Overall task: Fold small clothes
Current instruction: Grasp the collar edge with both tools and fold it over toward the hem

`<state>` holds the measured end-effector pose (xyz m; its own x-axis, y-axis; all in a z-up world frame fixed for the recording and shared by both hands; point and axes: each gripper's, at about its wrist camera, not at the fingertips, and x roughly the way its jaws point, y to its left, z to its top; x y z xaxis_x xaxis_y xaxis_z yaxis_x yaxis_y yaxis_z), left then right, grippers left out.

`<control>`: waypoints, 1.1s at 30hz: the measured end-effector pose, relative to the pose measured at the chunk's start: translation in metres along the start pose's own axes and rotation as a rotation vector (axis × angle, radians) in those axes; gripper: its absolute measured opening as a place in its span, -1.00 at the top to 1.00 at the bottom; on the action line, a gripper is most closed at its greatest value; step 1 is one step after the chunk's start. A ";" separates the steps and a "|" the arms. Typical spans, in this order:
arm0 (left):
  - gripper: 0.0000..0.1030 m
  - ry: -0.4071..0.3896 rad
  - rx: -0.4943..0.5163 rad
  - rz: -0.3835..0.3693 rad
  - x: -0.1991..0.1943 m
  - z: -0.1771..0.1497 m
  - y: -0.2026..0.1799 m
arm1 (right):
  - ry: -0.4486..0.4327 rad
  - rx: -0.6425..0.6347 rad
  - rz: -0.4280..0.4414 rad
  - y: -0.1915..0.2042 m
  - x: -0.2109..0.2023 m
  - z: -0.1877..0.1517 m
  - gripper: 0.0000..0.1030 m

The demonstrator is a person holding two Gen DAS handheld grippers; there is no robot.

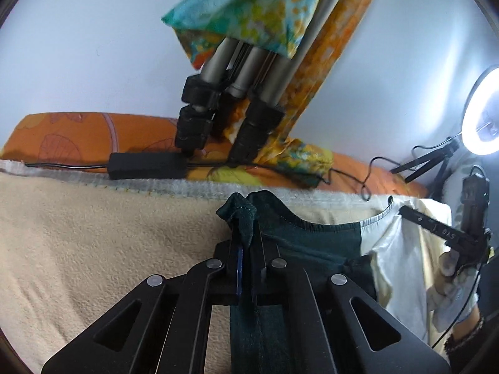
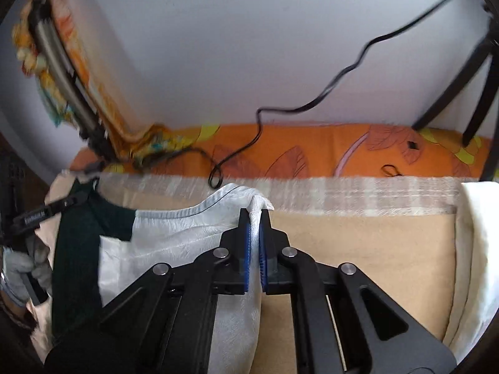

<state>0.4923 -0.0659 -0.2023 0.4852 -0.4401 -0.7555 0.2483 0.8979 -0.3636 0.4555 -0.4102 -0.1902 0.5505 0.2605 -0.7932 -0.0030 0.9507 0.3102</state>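
Note:
A small garment, half dark green [image 1: 296, 240] and half white [image 2: 174, 233], is stretched between my two grippers over a beige blanket [image 1: 93, 249]. My left gripper [image 1: 246, 221] is shut on the bunched dark green corner. My right gripper [image 2: 255, 215] is shut on the white corner, the cloth pinched between its blue pads [image 2: 247, 249]. The right gripper [image 1: 408, 210] also shows at the right of the left wrist view, held by a gloved hand [image 1: 452, 283]. In the right wrist view the left gripper [image 2: 84, 198] shows at the left edge.
A tripod [image 1: 218, 93] draped with colourful cloth stands on an orange patterned cushion [image 1: 78, 137] along the white wall. A black power brick [image 1: 146, 165] and cables lie there. A lit ring light [image 1: 483, 112] stands at the right. Cream fabric [image 2: 477, 249] lies at the far right.

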 end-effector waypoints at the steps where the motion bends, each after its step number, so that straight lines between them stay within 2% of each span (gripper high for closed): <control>1: 0.97 0.004 -0.004 -0.002 0.001 -0.001 0.000 | 0.012 -0.011 -0.020 0.000 0.003 -0.001 0.90; 3: 0.97 0.002 -0.007 -0.001 0.000 -0.001 -0.002 | 0.027 -0.046 -0.049 0.007 0.008 0.000 0.90; 5: 0.97 -0.010 -0.020 -0.020 -0.007 -0.001 -0.007 | 0.019 -0.057 -0.032 0.013 0.001 -0.001 0.90; 12: 0.97 -0.079 0.025 -0.032 -0.064 -0.005 -0.029 | -0.049 -0.059 0.035 0.013 -0.067 -0.004 0.90; 18: 0.97 -0.112 0.044 -0.040 -0.116 -0.028 -0.043 | -0.090 -0.097 0.078 0.030 -0.132 -0.024 0.90; 23: 0.97 -0.119 0.067 -0.039 -0.156 -0.061 -0.050 | -0.095 -0.150 0.090 0.051 -0.174 -0.058 0.90; 29: 0.97 -0.110 0.104 -0.035 -0.187 -0.106 -0.060 | -0.081 -0.199 0.080 0.063 -0.207 -0.119 0.90; 33: 0.97 -0.079 0.148 -0.020 -0.199 -0.149 -0.066 | -0.074 -0.202 0.087 0.062 -0.224 -0.164 0.90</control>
<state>0.2546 -0.0356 -0.1086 0.5420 -0.4625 -0.7016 0.3765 0.8801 -0.2892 0.1947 -0.3815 -0.0791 0.6004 0.3367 -0.7254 -0.2161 0.9416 0.2581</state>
